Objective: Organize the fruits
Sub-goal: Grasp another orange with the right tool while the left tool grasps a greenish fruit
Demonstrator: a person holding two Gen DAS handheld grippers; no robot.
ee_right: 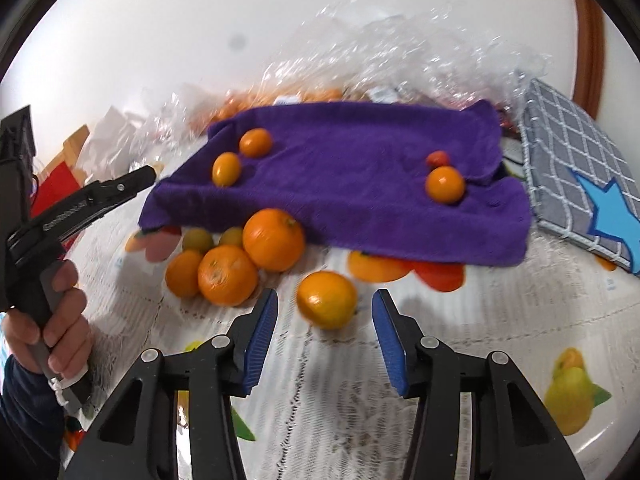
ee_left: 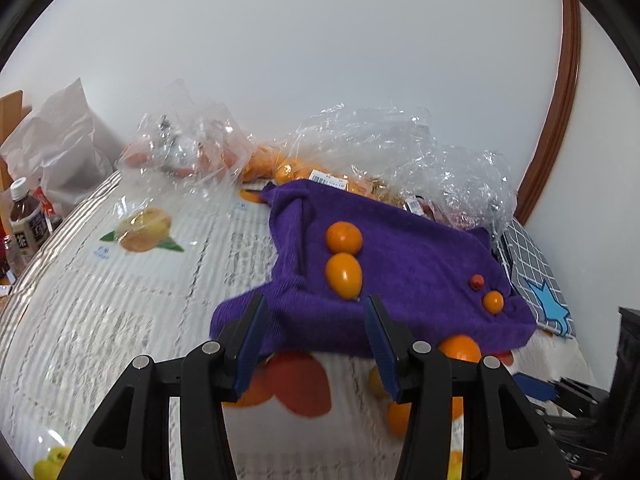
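A purple towel (ee_right: 360,184) lies on the table and also shows in the left wrist view (ee_left: 400,272). On it sit two small oranges at the left (ee_right: 256,142) (ee_right: 226,168), and a small orange (ee_right: 445,185) beside a tiny red fruit (ee_right: 437,157) at the right. Several oranges (ee_right: 273,239) cluster in front of the towel. One orange (ee_right: 326,299) lies just ahead of my open, empty right gripper (ee_right: 324,340). My left gripper (ee_left: 316,344) is open and empty above the towel's near edge; it also shows in the right wrist view (ee_right: 136,179).
Crinkled clear plastic bags (ee_left: 400,144) with more oranges lie behind the towel. A grey checked cloth with a blue star (ee_right: 580,172) lies at the right. Bottles (ee_left: 26,220) and a white bag (ee_left: 60,148) stand at the far left. The tablecloth has printed fruit pictures (ee_left: 144,232).
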